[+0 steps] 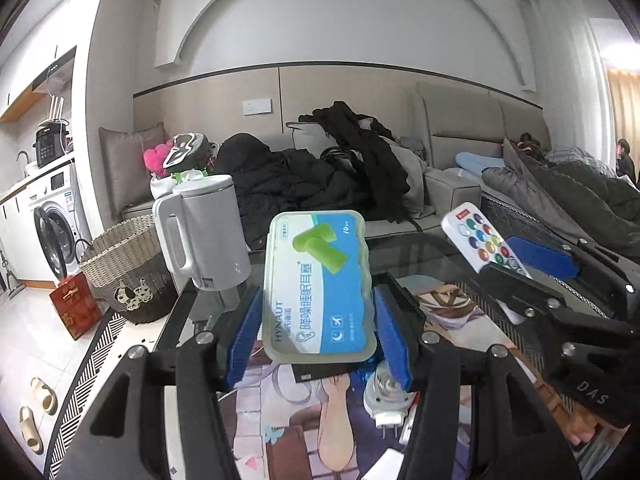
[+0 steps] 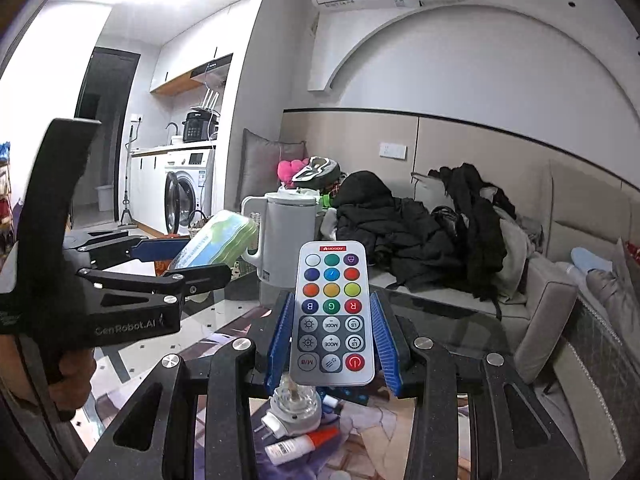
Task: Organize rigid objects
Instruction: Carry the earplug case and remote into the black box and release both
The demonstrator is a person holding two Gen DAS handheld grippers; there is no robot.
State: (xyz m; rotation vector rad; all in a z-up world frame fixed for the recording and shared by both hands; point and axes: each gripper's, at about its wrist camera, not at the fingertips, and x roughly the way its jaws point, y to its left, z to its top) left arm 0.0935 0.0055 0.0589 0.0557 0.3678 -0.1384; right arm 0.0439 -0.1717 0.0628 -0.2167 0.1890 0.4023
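Observation:
My left gripper [image 1: 318, 320] is shut on a clear earplug box [image 1: 320, 284] with a blue and white label, held above the glass table [image 1: 224, 300]. It also shows in the right wrist view [image 2: 218, 240], where the left gripper [image 2: 188, 258] is at the left. My right gripper [image 2: 332, 332] is shut on a white remote [image 2: 332, 312] with coloured buttons, also held above the table. In the left wrist view the remote [image 1: 484, 238] and the right gripper [image 1: 532, 264] are at the right.
A white kettle [image 1: 204, 232] stands at the table's far left corner. A night-light plug [image 2: 294, 404], a small glue bottle [image 2: 300, 442] and a picture mat [image 1: 304, 412] lie under the grippers. A wicker basket [image 1: 128, 268] and red box [image 1: 74, 304] are on the floor. A sofa with dark clothes [image 1: 320, 176] is behind.

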